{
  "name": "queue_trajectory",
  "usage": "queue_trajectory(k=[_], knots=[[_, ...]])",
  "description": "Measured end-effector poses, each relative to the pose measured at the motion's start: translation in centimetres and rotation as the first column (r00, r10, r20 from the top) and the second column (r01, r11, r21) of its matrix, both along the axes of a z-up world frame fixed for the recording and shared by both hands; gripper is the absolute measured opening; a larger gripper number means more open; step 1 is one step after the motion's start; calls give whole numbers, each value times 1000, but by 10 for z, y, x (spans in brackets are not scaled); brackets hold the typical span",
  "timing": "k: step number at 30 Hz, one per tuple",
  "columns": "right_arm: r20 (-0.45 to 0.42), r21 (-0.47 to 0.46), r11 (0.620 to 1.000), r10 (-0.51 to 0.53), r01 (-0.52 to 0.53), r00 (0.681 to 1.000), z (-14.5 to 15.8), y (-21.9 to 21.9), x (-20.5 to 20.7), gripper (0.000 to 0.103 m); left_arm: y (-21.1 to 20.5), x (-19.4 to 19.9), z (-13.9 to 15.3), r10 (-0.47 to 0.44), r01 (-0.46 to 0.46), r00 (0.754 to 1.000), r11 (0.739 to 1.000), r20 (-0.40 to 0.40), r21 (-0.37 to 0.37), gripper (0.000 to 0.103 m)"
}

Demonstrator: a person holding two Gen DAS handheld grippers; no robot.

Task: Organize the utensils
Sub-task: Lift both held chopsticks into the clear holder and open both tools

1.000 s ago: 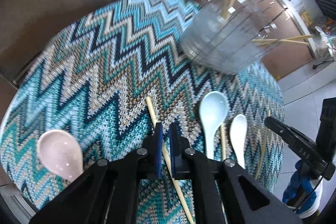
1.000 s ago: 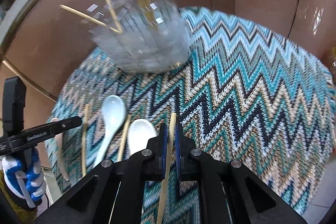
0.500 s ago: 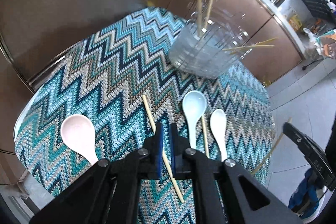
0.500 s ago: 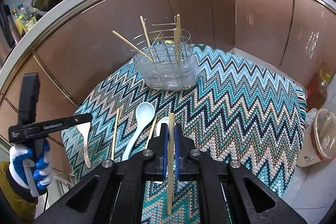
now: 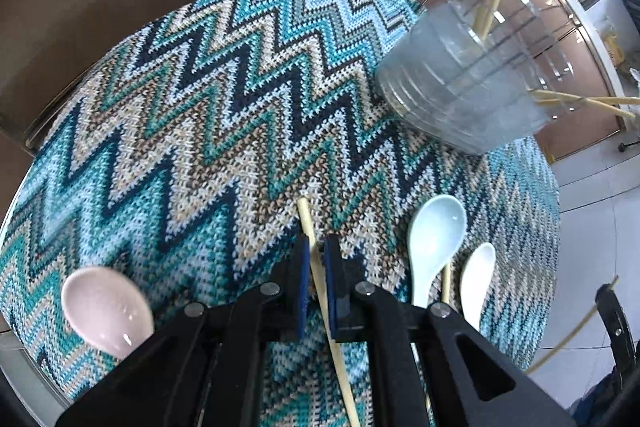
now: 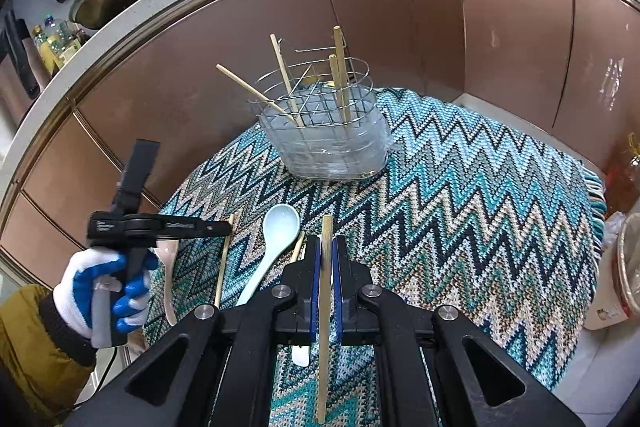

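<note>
Left gripper (image 5: 316, 251): jaws clamped on a chopstick (image 5: 320, 279) over the near middle of the tabletop (image 5: 200, 131), which wears a zigzag knit cloth. Stick runs from its far end, just past the jaw tips, back under the gripper body.

Right gripper (image 6: 327, 247): jaws clamped on a second chopstick (image 6: 325, 307), held above the cloth, the near end hanging below the gripper body.

Utensil holder (image 6: 332, 143) stands at the far edge of the cloth, close to the curved brown cabinet wall (image 6: 400, 27). Several chopsticks lean in its wire grid.

Loose on the cloth, near-left in the right wrist view: pale blue spoon (image 6: 276, 239), a chopstick (image 6: 224, 263) left of it, another thin stick beside the spoon handle. White spoon (image 5: 476, 279) lies right of the blue one in the left wrist view. Pink spoon (image 5: 104, 311) sits near the cloth's near-left edge.

Right half of the cloth is bare, open room there. Gloved hand (image 6: 104, 291) holds the left gripper off the cloth's left edge.
</note>
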State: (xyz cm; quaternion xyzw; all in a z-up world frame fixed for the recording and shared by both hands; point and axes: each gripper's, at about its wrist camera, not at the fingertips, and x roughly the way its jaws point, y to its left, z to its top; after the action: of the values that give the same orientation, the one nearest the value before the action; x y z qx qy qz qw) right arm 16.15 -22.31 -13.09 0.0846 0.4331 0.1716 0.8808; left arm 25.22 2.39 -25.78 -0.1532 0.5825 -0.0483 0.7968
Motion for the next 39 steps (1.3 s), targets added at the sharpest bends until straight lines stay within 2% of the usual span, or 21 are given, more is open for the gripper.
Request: queue_trajectory(k=[7, 14, 19, 23, 26, 29, 32, 33, 34, 37, 39], knots=[[-5, 35, 999, 4, -4, 1000, -8, -7, 5, 6, -9, 6, -5, -2, 3, 1000, 999, -13, 36, 7], [5, 41, 999, -9, 9, 1000, -3, -12, -5, 6, -11, -9, 3, 15, -17, 999, 999, 52, 27, 5], [51, 31, 999, -20, 18, 999, 15, -12, -19, 6, 0, -29, 42, 24, -23, 984, 1000, 178, -11, 5], [127, 43, 999, -30, 24, 991, 48, -15, -30, 6, 8, -46, 95, 23, -7, 946, 999, 323, -50, 5], [206, 54, 998, -28, 17, 978, 81, -13, -31, 6, 10, -56, 138, 19, 13, 897, 997, 441, -70, 5], [302, 74, 997, -16, -6, 953, 116, -5, -24, 6, 6, -57, 181, 36, 32, 827, 993, 561, -111, 5], [404, 92, 995, -3, -38, 915, 144, 8, -8, 6, 0, -53, 218, 74, 31, 728, 990, 682, -141, 5], [436, 101, 994, -3, -46, 900, 152, 11, -3, 6, -2, -52, 227, 89, 20, 690, 990, 718, -142, 5], [468, 107, 993, -6, -50, 884, 158, 14, 4, 6, -6, -48, 237, 105, 5, 641, 990, 760, -141, 5], [549, 121, 992, -32, -42, 835, 169, 19, 28, 6, -16, -34, 252, 141, -40, 530, 989, 836, -141, 5], [589, 116, 993, -49, -25, 807, 168, 20, 45, 6, -23, -19, 253, 164, -70, 478, 986, 863, -148, 5]])
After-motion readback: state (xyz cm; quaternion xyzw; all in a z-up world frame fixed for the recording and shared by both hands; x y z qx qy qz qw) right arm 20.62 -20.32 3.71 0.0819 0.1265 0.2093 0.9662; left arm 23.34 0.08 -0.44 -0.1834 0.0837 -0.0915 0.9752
